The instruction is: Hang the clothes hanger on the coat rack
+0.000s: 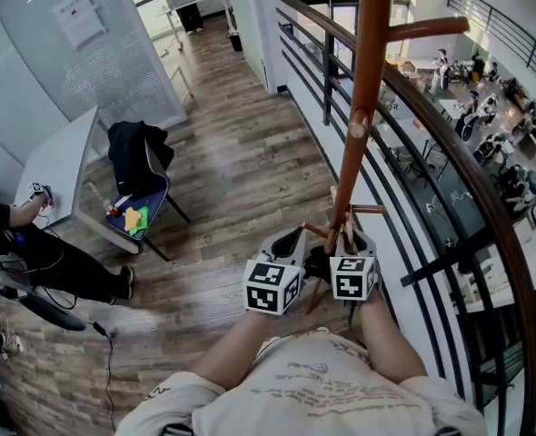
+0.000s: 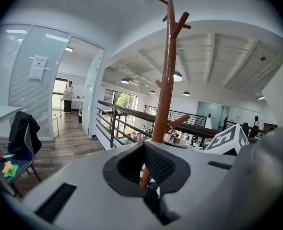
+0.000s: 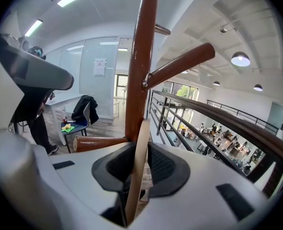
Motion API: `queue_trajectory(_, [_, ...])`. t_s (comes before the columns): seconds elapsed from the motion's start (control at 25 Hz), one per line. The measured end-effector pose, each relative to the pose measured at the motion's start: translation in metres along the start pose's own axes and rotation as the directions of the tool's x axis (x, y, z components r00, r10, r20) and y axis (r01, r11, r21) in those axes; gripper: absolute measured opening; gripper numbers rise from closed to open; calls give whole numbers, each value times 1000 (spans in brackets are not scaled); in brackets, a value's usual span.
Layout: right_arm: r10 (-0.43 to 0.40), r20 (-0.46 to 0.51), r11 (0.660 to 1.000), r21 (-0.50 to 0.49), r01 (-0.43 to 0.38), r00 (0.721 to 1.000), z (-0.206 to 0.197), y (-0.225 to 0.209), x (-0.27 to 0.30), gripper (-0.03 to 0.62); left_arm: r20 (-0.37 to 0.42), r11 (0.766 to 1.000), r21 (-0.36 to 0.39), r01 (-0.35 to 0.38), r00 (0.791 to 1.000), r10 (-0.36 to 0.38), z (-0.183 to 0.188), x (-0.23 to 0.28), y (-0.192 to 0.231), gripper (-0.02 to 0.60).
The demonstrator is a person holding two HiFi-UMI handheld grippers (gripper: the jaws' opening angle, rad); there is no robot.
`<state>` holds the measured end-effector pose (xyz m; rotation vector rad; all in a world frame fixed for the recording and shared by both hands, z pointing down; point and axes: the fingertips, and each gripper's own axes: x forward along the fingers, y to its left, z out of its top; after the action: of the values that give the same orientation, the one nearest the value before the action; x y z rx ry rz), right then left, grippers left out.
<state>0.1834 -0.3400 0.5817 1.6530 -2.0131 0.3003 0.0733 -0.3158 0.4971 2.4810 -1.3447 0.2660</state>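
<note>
The brown wooden coat rack point(image 1: 370, 62) rises right in front of me beside the railing, with pegs branching off its pole point(image 3: 139, 71). Both grippers sit close together at the pole's lower part, with the clothes hanger point(image 1: 342, 230) between them. In the right gripper view a pale wooden arm of the hanger point(image 3: 136, 176) runs up between the pads of my right gripper point(image 3: 137, 166), and no gap shows. A thin brown strip of the hanger point(image 2: 144, 176) sits in the closed pads of my left gripper point(image 2: 145, 169). One peg point(image 3: 100, 143) lies just beyond the right jaws.
A dark metal railing point(image 1: 450, 153) with a wooden handrail runs close on the right, with a lower floor beyond it. A chair with a black jacket point(image 1: 139, 166) and a white table point(image 1: 64, 157) stand to the left. A person point(image 1: 32, 243) sits at the far left.
</note>
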Motion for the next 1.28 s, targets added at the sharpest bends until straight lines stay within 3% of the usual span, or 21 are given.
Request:
queue_trajectory(0.24, [22, 49, 1000, -3, -21, 999, 7, 5, -5, 87, 8, 1000, -2, 11, 1000, -11, 2, -1, -5, 3])
queue_trajectory(0.48, [19, 149, 995, 94, -34, 989, 20, -2, -21, 114, 24, 1000, 2, 25, 999, -25, 8, -1, -12, 3])
queue_trajectory(0.76, [-42, 340, 981, 194, -27, 939, 58, -25, -63, 42, 32, 998, 9, 54, 998, -54, 14, 0, -20, 3])
queue_trajectory(1.08, [-126, 410, 958, 285, 4, 903, 80, -48, -106, 3, 54, 994, 29, 110, 992, -111, 22, 0, -36, 2])
queue_trajectory(1.28, [-154, 452, 960, 279, 25, 879, 93, -55, -129, 2, 76, 990, 39, 136, 987, -139, 33, -1, -43, 3])
